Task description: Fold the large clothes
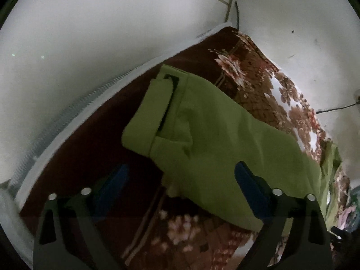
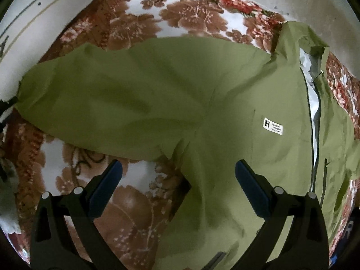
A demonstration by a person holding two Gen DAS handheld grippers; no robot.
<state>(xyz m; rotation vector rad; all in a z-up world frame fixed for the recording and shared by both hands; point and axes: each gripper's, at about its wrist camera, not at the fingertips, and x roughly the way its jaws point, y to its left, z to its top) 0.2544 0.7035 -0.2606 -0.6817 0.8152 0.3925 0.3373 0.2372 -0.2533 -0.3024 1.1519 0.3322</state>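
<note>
An olive green jacket (image 2: 202, 103) lies spread on a floral blanket, front up, with a white label on the chest and its zip partly open showing pale lining. One sleeve stretches to the left. In the left wrist view the sleeve (image 1: 213, 130) lies across the blanket with its cuff at the far end. My left gripper (image 1: 182, 180) is open and empty, just above the near part of the sleeve. My right gripper (image 2: 178, 175) is open and empty, above the jacket's armpit area.
The brown and white floral blanket (image 2: 126, 202) covers the bed. A white wall (image 1: 90, 45) runs along the bed's far edge, with a zipped mattress edge (image 1: 94, 94) below it. A dark cable (image 1: 337, 108) hangs on the wall at right.
</note>
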